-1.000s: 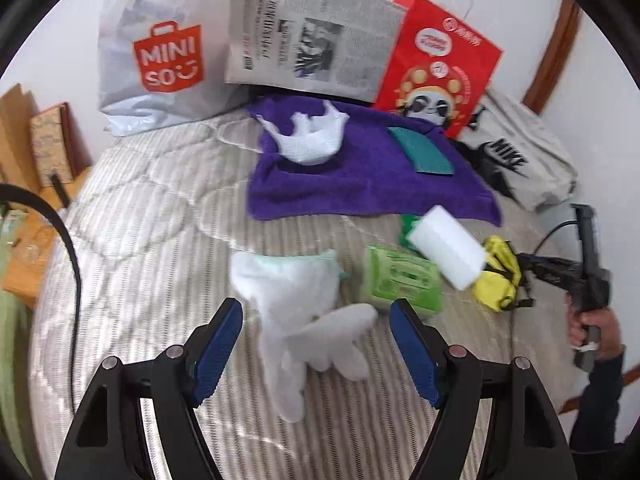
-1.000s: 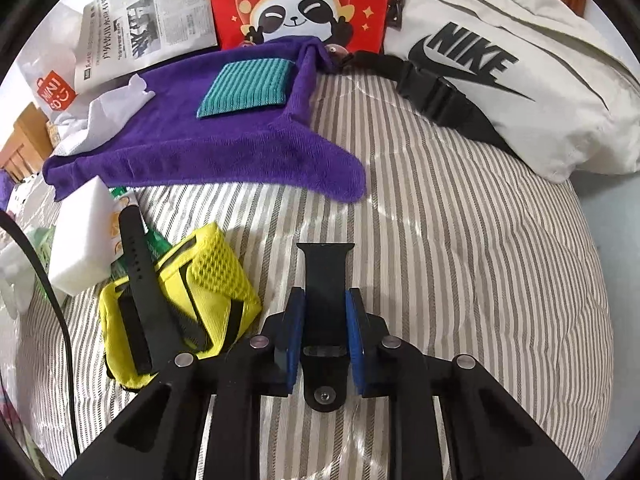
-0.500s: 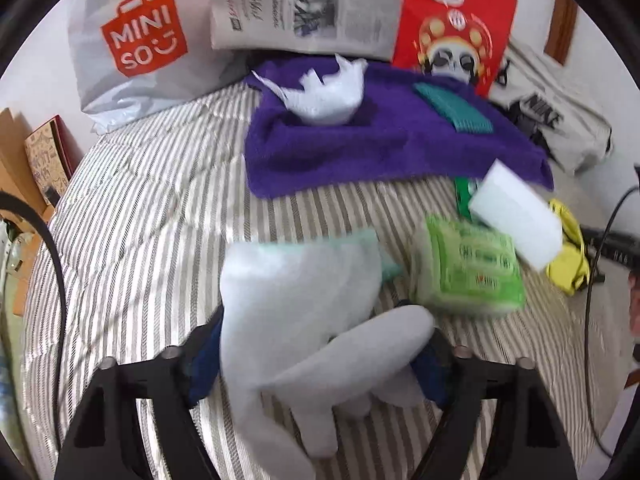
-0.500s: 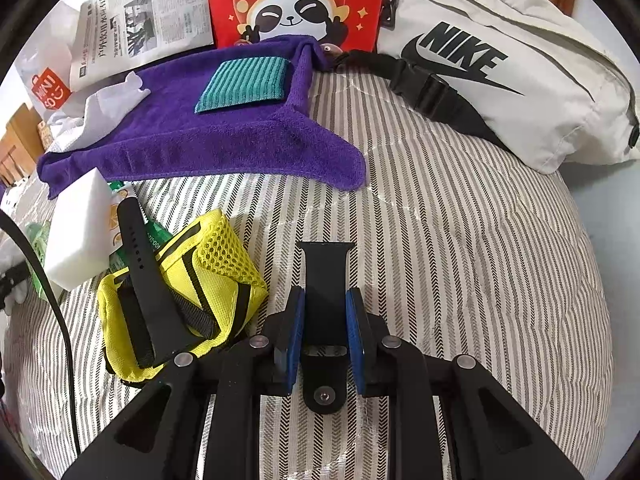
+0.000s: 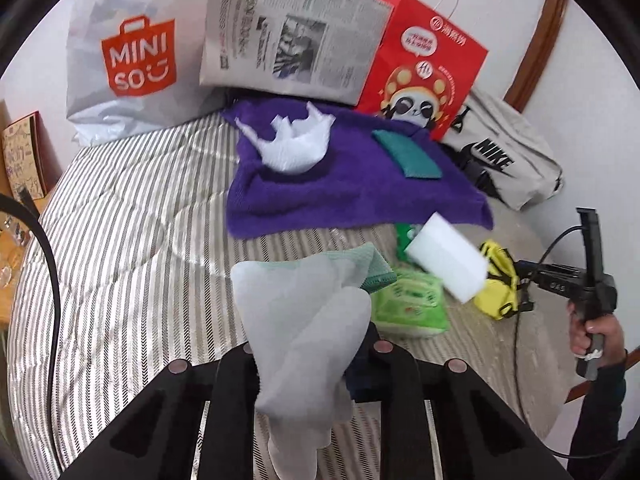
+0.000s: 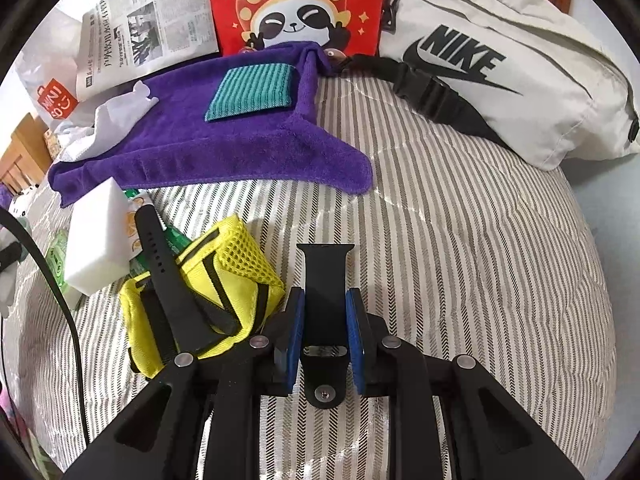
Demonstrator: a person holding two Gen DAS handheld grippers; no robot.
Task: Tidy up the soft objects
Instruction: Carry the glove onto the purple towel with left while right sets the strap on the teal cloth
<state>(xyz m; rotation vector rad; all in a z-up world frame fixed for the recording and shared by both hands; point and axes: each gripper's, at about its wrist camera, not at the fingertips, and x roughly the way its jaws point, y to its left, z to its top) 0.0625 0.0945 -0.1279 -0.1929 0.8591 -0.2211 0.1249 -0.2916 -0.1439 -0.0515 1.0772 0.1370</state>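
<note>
My left gripper (image 5: 308,360) is shut on a white glove (image 5: 304,320) and holds it up above the striped bed; the glove hides the fingertips. A purple towel (image 5: 352,192) lies at the back with a crumpled white cloth (image 5: 296,144) and a teal cloth (image 5: 408,154) on it. My right gripper (image 6: 325,320) is shut on a black watch strap (image 6: 326,276) low over the bed. To its left lie a yellow mesh pouch (image 6: 224,280), a second black strap (image 6: 160,256) and a white sponge block (image 6: 100,244). The towel (image 6: 224,148) and teal cloth (image 6: 252,92) show there too.
A green wipes pack (image 5: 412,300) lies beside the sponge (image 5: 448,264). At the back stand a Miniso bag (image 5: 132,52), a newspaper (image 5: 292,36) and a red panda bag (image 5: 424,68). A Nike bag (image 6: 500,64) lies at the right. A wooden table (image 5: 16,200) is left.
My left gripper closed on the white glove and lifted it off the bed. My right gripper stayed shut on the black strap, nearly still.
</note>
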